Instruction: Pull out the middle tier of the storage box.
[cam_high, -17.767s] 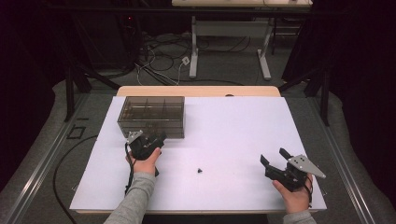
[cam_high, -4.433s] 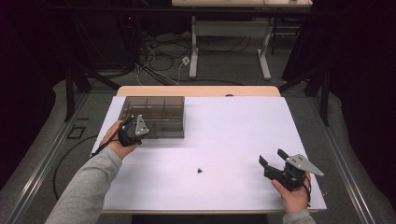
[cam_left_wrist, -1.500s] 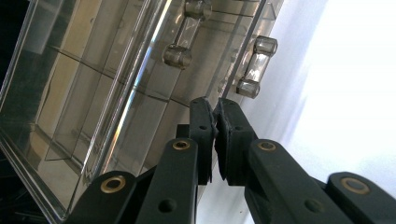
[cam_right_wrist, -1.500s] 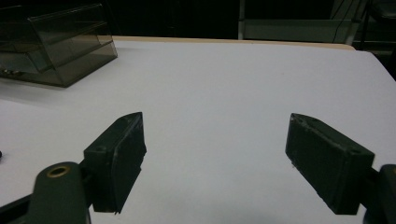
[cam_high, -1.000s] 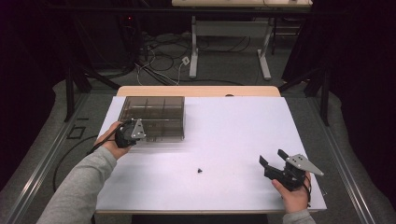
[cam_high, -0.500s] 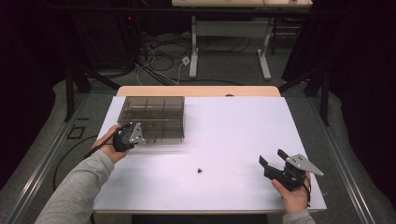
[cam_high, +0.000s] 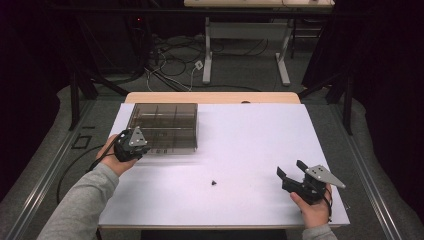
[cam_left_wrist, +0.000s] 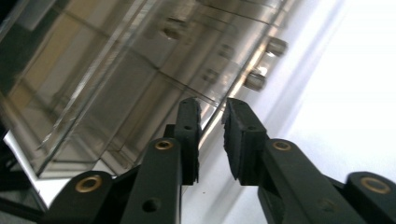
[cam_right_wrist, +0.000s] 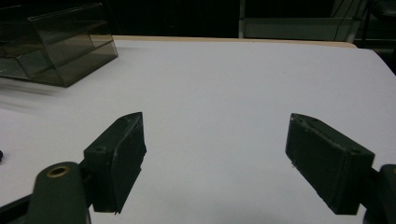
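A smoky clear compartment box (cam_high: 162, 127) stands at the back left of the white table top (cam_high: 250, 145). My left gripper (cam_high: 131, 145) is at its near left corner. In the left gripper view the jaws of the left gripper (cam_left_wrist: 210, 109) stand almost together, with the box's thin front wall (cam_left_wrist: 140, 88) running between them. Small metal pieces (cam_left_wrist: 254, 81) show through the box. A tiny dark part (cam_high: 213, 182) lies mid-table, and also appears as the dark part (cam_right_wrist: 1, 156) at the left edge. My right gripper (cam_high: 295, 180) rests open at the near right; nothing lies between the right gripper's (cam_right_wrist: 215, 126) jaws.
The box (cam_right_wrist: 51, 42) looks tilted, with a blurred shadow under it. A wooden table edge (cam_high: 210, 97) runs behind the white top. Cables and desk legs (cam_high: 245, 50) cover the dark floor beyond.
My left hand and gripper have drawn slightly back and down at the box's corner, and the box now shows motion blur at its front. The right gripper has stayed still.
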